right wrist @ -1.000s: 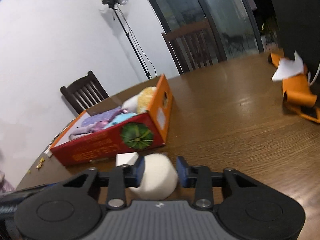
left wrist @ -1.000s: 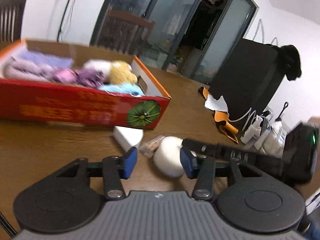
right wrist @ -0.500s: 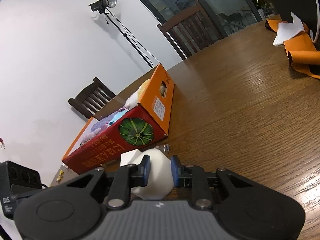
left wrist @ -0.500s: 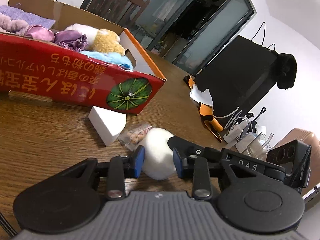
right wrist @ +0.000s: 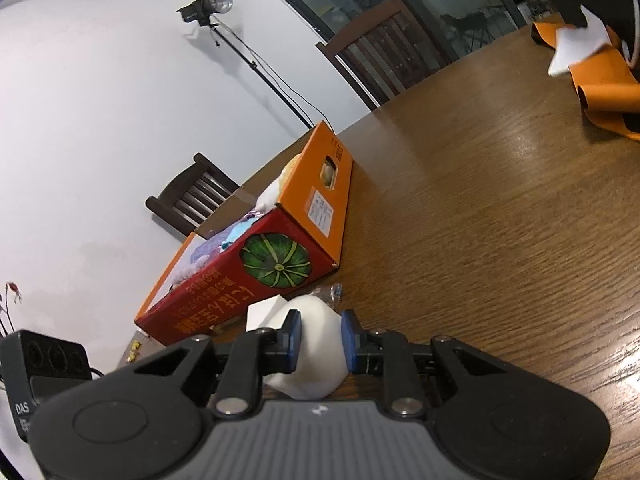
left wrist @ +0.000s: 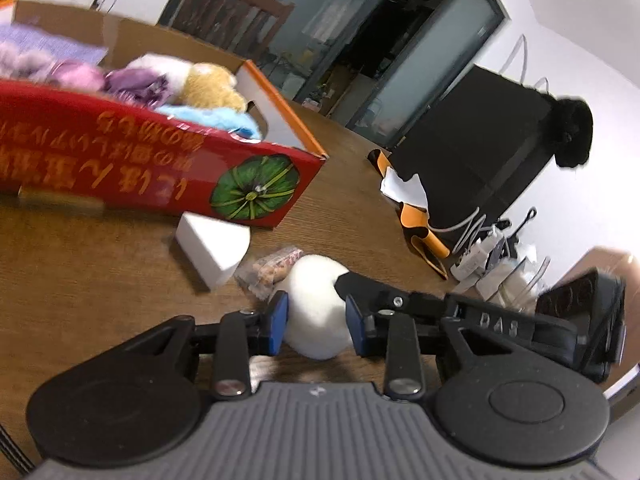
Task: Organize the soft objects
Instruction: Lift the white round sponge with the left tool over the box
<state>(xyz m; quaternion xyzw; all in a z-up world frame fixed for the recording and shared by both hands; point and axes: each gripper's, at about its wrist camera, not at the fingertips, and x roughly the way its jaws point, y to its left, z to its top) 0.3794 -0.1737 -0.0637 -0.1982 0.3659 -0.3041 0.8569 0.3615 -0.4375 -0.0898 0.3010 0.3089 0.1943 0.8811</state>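
Note:
A white soft ball (left wrist: 314, 300) lies on the wooden table in front of the red and orange cardboard box (left wrist: 120, 168), which holds several plush and fabric items. My left gripper (left wrist: 316, 322) is shut on the ball, its blue pads pressing both sides. My right gripper (right wrist: 320, 340) is shut on the same ball (right wrist: 316, 368) from the other side, squeezing it narrow. One of the right gripper's black fingers (left wrist: 360, 284) shows in the left wrist view, against the ball. The box (right wrist: 280, 264) stands just beyond.
A white wedge-shaped block (left wrist: 212, 248) and a clear snack packet (left wrist: 272, 268) lie between the ball and the box. Orange material with white paper (right wrist: 600, 80) sits far right. A black case (left wrist: 472, 140), cables, chairs and a light stand (right wrist: 208, 4) surround the table.
Both grippers' jaws have closed in onto the white ball, which now looks squashed in the right wrist view. The left gripper has sunk a little toward the table.

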